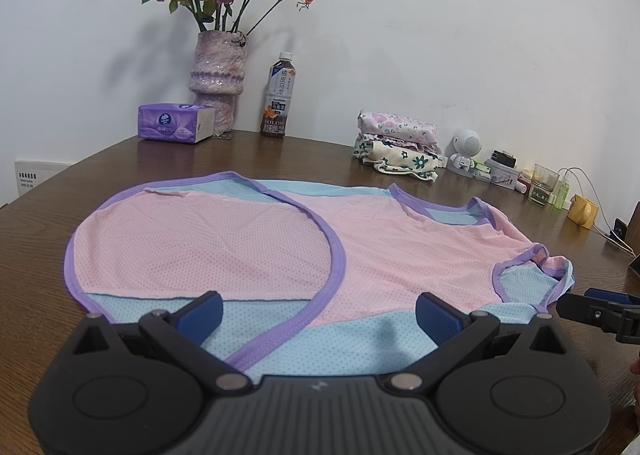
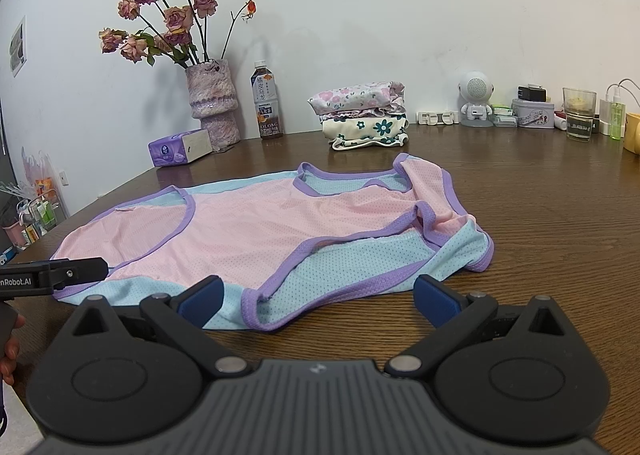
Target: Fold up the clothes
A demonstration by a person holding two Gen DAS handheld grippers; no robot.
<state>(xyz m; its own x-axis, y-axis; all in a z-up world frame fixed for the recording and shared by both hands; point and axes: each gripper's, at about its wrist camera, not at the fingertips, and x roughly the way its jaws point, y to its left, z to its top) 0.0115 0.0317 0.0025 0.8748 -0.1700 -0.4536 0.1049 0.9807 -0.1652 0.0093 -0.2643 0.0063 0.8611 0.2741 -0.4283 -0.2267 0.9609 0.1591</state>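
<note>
On the far left of the wooden table (image 2: 540, 215) a tissue pack (image 1: 175, 122) sits against the wall, with a vase of dried roses (image 1: 218, 79) and a tea bottle (image 1: 278, 99) just beside it. In front of these, the pink and blue mesh top (image 1: 248, 239) lies spread flat, its long axis running left to right across both views: the rounded hem with purple binding points left and the neck and armholes point right, where the cloth is rumpled and partly folded over on itself. The left gripper (image 1: 318, 313) hovers low at the near edge of the top, its blue pads spread wide with nothing between them, right over the blue side panel where a band of purple trim crosses. Further right, a stack of folded clothes (image 2: 362, 115) waits near the wall, and beyond it a small white speaker, tins, a glass and chargers crowd the back edge. The right gripper (image 2: 318, 305) is also spread wide and empty, poised at the near edge of the armhole end, with one pad over cloth and the other over bare wood. Each gripper is thus nearest its own end, so I judge the coming fold will start from this near long edge, carried away toward the wall.
</note>
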